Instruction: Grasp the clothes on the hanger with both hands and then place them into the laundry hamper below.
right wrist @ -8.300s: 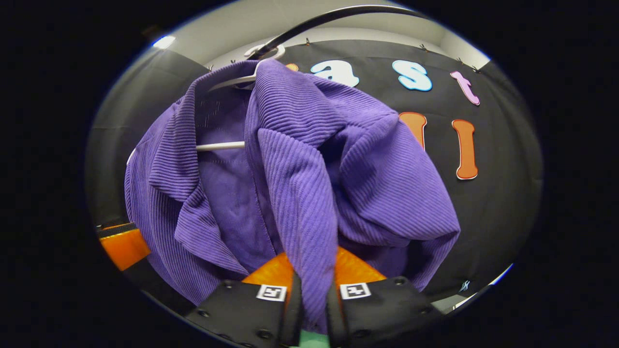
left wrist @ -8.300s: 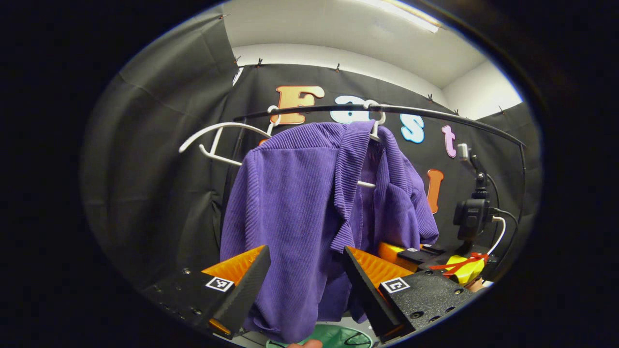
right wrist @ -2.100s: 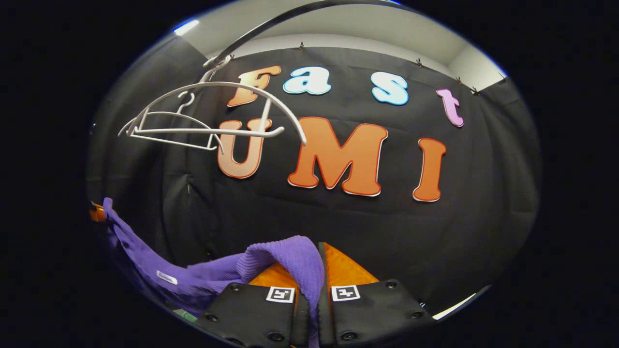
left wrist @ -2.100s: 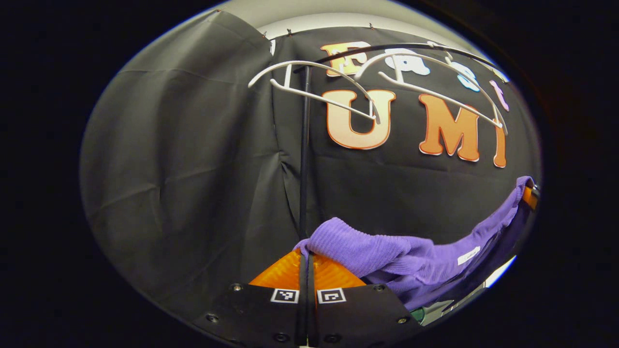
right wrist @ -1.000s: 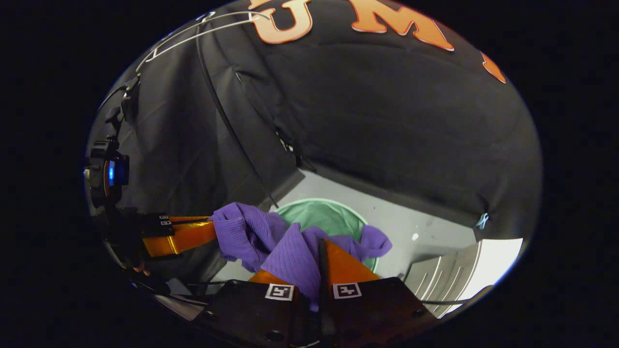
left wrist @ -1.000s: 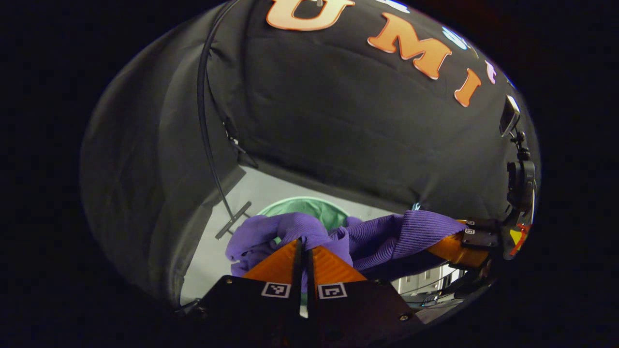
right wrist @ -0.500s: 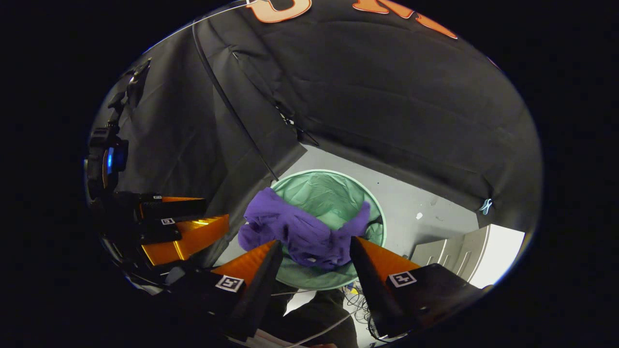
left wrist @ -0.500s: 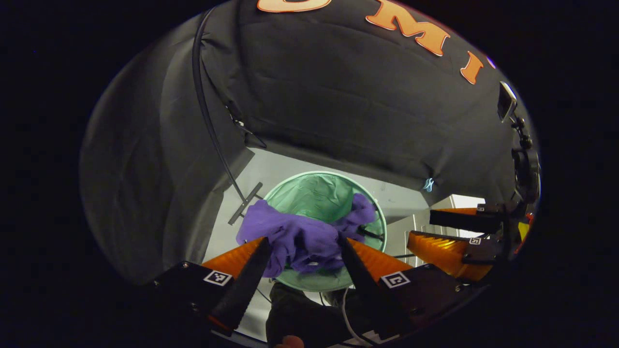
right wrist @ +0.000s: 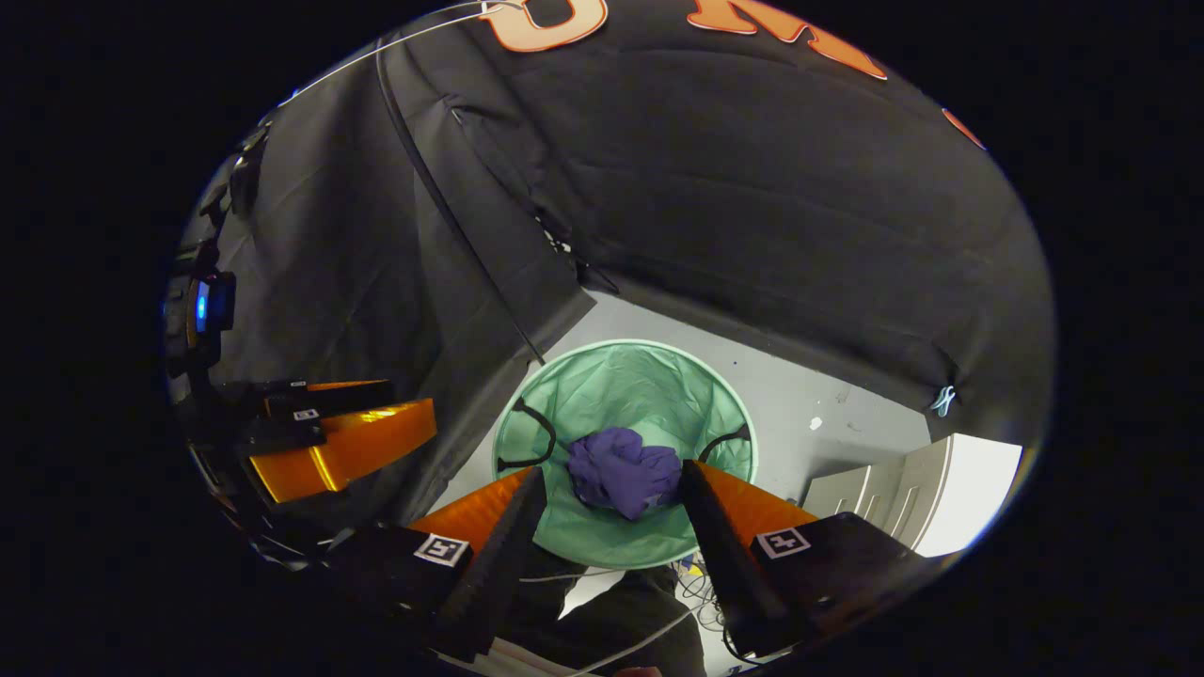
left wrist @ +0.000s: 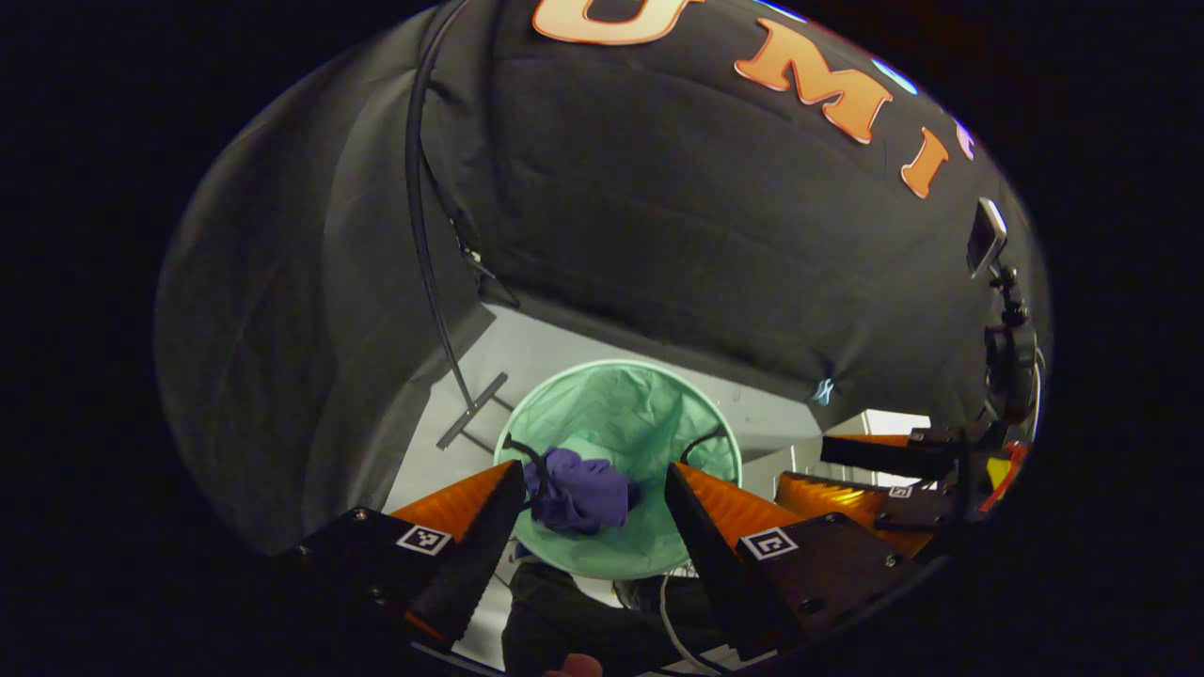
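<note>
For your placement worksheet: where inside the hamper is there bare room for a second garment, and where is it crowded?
The green hamper is bare along its far wall and sides, around the crumpled purple garment. The near side is crowded: the garment lies there, with the right gripper open above it.

You find no readable text; square coded tags on the gripper fingers [left wrist: 769,543] carry patterns only.

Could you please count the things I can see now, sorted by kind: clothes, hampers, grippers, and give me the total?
Clothes: 1, the purple garment lying in the hamper.
Hampers: 1, the green laundry hamper on the floor.
Grippers: 2, the left gripper and the right gripper, both open above the hamper.
Total: 4.
</note>
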Available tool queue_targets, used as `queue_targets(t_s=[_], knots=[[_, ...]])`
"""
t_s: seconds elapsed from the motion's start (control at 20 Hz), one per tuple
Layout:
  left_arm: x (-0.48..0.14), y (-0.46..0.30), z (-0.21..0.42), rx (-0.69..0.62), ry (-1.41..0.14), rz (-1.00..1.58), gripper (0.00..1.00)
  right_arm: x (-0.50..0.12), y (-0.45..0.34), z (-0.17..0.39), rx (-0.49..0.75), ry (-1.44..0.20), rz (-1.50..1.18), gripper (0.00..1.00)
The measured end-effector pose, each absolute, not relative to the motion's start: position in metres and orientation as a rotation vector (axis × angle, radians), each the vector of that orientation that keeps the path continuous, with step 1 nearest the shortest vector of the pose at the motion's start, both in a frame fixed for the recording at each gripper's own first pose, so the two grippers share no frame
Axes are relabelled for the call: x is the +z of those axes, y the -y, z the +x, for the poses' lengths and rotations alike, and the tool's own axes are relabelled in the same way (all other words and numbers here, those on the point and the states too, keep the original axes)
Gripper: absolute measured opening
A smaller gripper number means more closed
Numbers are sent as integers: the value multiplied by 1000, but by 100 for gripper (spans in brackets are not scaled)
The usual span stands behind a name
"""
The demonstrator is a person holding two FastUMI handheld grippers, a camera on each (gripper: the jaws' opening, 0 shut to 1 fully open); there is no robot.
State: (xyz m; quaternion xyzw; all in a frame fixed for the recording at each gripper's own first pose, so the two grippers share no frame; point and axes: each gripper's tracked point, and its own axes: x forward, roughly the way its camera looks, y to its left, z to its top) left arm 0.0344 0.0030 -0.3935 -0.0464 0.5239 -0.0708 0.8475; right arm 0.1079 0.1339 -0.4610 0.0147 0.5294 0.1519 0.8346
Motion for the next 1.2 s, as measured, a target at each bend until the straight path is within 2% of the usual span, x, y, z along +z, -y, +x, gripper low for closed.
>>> queue_targets(t_s=[0.15, 0.2, 0.25, 0.55, 0.85, 0.95, 1.0, 1.2], knots=[[-356, -2, 64, -205, -976, -103, 96, -438, -142, 120, 264, -1013, 57, 95], [-340, 1, 74, -234, -933, -102, 92, -427, -146, 127, 243, -971, 66, 95], [-326, 5, 83, -262, -897, -103, 96, -415, -151, 131, 222, -927, 77, 95], [-241, 29, 115, -329, -648, -78, 96, -310, -153, 137, 177, -644, 131, 95], [-144, 33, 75, -258, -402, -143, 95, -201, -119, 88, 198, -403, 99, 95], [-121, 37, 51, -236, -359, -152, 99, -174, -103, 64, 199, -364, 88, 94], [-113, 39, 38, -227, -343, -151, 91, -161, -95, 49, 197, -351, 85, 86], [-68, 53, 1, -194, -227, -140, 91, -114, -52, -9, 166, -257, 84, 86]])
